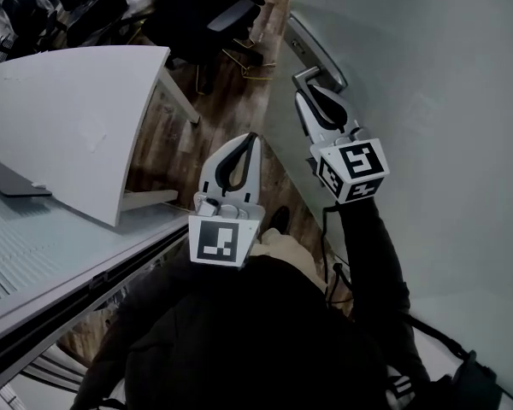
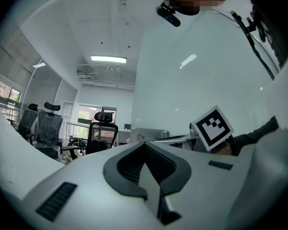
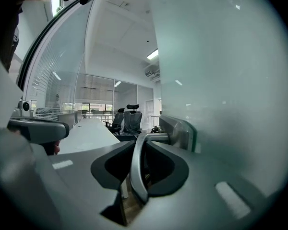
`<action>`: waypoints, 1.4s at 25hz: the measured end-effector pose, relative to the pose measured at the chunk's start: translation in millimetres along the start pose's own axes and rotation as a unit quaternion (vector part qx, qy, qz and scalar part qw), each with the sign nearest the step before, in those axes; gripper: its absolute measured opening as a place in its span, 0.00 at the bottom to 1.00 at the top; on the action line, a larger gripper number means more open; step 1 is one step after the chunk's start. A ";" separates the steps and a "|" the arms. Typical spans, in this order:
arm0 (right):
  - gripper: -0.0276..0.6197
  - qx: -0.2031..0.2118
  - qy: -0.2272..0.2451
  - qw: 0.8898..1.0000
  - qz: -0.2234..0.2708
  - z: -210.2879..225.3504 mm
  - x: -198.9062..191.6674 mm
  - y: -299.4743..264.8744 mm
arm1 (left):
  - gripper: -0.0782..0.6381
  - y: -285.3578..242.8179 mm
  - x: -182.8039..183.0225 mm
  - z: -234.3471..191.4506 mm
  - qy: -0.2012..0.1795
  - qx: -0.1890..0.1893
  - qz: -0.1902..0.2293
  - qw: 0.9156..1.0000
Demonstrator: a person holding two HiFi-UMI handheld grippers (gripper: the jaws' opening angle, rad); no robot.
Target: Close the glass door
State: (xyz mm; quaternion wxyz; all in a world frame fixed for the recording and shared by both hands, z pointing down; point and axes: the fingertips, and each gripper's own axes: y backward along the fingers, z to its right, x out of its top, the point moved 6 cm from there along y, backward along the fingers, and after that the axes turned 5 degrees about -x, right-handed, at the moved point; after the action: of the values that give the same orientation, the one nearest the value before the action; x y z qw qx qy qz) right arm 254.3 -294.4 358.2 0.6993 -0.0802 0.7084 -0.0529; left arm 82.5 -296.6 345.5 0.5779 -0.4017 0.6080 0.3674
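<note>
Wood-plank office floor (image 1: 175, 148), frosted glass door (image 1: 436, 101), right gripper (image 1: 312, 92) clamping curved brushed-metal handle (image 3: 136, 166), left gripper (image 1: 250, 141) pinched together, empty.

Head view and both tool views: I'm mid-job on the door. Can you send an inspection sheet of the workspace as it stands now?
Surface: wooden floor, bare beside the door.
Job's things: frosted glass door on the right; its metal handle passes between the right tool's jaws.
Clutter: nothing seen.
Grippers: right tool shut on the handle; left tool shut with nothing between its jaws, held apart from the door.
Cables: black cable hangs below the right tool, beside the sleeve.
Surroundings: white desk on the left, black office chairs beyond it, glass partition at lower left.
</note>
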 end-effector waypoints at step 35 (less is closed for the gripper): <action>0.15 0.179 0.031 0.983 0.009 -251.1 -14.1 83.9 | 0.10 257.9 7.3 13.3 -0.012 0.119 0.010 0.993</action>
State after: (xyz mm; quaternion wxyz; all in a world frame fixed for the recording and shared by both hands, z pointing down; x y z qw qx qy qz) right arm 0.2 -218.7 360.5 0.6802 0.0538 0.7098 -0.1750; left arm -147.7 -179.9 332.9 0.6254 -0.3197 0.6440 0.3031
